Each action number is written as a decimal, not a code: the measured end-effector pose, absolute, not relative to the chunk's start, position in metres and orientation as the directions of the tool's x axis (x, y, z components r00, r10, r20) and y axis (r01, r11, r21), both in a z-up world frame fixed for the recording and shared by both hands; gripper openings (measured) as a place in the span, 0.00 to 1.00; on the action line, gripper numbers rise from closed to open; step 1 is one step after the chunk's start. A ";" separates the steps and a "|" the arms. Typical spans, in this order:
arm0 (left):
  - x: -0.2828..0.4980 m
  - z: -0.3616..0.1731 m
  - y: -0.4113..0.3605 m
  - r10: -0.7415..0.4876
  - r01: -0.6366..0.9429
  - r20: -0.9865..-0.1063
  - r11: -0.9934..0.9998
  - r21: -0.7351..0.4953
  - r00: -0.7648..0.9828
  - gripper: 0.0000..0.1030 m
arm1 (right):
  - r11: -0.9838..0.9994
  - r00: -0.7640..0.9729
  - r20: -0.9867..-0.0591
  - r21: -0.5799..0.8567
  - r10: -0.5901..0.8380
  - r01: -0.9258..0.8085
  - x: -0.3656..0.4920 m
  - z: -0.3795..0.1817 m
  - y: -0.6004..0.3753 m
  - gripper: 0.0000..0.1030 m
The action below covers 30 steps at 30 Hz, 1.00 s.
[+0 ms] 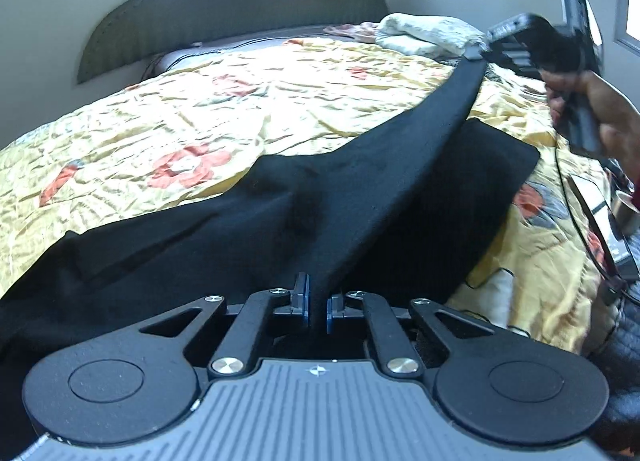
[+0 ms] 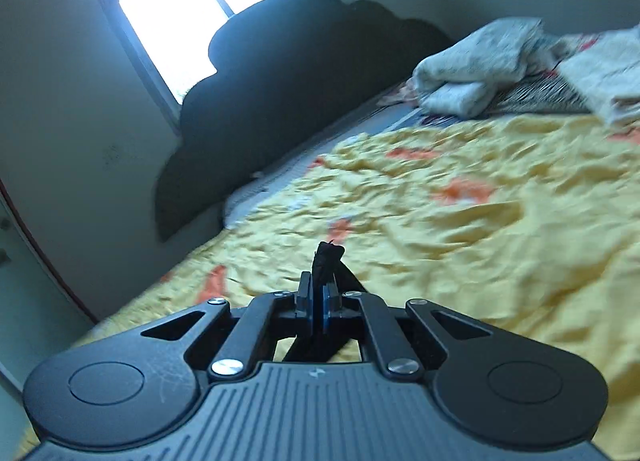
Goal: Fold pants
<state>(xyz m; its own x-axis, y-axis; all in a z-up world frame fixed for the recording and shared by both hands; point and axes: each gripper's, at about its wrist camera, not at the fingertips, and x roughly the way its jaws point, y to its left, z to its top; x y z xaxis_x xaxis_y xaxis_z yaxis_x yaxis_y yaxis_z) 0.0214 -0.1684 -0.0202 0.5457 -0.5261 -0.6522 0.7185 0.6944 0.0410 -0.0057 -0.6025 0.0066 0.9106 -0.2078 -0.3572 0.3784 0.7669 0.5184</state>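
Left wrist view: both hand-held grippers [image 1: 318, 303] pinch black pants [image 1: 248, 221] over bed [image 1: 200, 113].

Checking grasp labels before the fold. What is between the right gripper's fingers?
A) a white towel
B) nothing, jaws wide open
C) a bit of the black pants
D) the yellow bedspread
C: in the right wrist view the right gripper is shut on a tuft of the black pants, lifted above the yellow bedspread; the left wrist view shows the fabric stretched up to it.
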 end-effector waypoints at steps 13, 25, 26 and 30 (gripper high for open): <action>0.003 -0.032 -0.177 -0.511 0.762 -0.670 0.635 0.127 0.538 0.08 | 0.805 0.721 -0.576 0.174 -0.385 0.568 -0.054 -0.050 -0.581 0.05; 0.012 0.001 -0.165 -0.616 0.788 -0.640 0.615 -0.026 0.460 0.56 | 0.831 0.743 -0.471 0.037 -0.475 0.555 -0.068 -0.016 -0.554 0.33; 0.017 0.003 -0.164 -0.614 0.769 -0.627 0.639 -0.039 0.479 0.59 | 0.873 0.778 -0.492 0.071 -0.390 0.482 -0.060 -0.015 -0.548 0.35; 0.041 -0.013 -0.167 -0.499 0.654 -0.660 0.756 -0.014 0.562 0.61 | 0.946 0.781 -0.601 0.123 -0.170 0.300 -0.027 -0.033 -0.525 0.35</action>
<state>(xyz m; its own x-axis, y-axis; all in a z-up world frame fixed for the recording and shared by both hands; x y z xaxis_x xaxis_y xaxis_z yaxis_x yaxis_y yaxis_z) 0.0406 -0.1674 -0.0129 0.5620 -0.4985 -0.6601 0.6542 0.7562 -0.0141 -0.0270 -0.5252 -0.0325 0.7808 -0.1696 -0.6013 0.3002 0.9459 0.1230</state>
